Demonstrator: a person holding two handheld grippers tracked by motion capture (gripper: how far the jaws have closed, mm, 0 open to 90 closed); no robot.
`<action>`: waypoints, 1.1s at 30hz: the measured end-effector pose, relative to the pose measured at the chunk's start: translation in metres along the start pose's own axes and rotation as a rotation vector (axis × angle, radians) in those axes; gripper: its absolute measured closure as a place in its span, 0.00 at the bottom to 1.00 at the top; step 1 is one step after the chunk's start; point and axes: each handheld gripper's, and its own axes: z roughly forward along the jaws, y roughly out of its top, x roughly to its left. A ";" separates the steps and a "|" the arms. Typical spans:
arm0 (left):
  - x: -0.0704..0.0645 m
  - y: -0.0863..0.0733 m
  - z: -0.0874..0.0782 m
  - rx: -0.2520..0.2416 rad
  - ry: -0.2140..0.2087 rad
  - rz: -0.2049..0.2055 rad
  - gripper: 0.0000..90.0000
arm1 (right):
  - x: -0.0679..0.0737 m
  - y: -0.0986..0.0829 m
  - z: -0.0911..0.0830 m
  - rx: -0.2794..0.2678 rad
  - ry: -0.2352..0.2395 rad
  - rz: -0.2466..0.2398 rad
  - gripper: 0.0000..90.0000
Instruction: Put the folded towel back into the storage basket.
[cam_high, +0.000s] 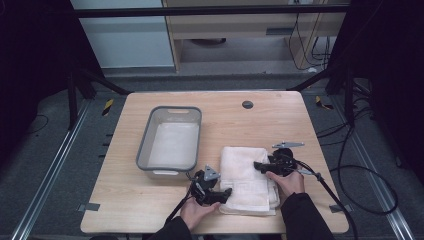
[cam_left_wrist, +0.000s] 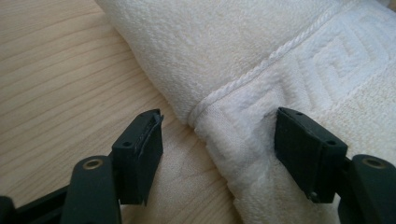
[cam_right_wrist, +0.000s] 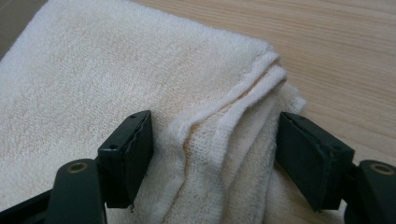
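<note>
Near edge, high view: both grippers are held at a folded white towel (cam_high: 247, 177), right of a grey bin (cam_high: 172, 142). Left gripper (cam_left_wrist: 217, 140) is seen spread wide, corded hem between its jaws. Right gripper (cam_right_wrist: 212, 154) is likewise spread, stacked towel edges bracketed, nothing clamped.
</note>
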 end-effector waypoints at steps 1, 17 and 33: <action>0.000 0.000 0.000 0.002 -0.007 -0.003 0.38 | -0.001 0.000 0.001 0.008 0.008 0.016 0.33; 0.001 0.003 0.000 0.028 -0.102 -0.019 0.70 | -0.001 0.002 0.000 0.037 0.112 0.089 0.66; 0.001 0.003 -0.011 -0.027 -0.139 -0.043 0.83 | 0.008 0.011 -0.024 -0.039 0.119 0.031 0.72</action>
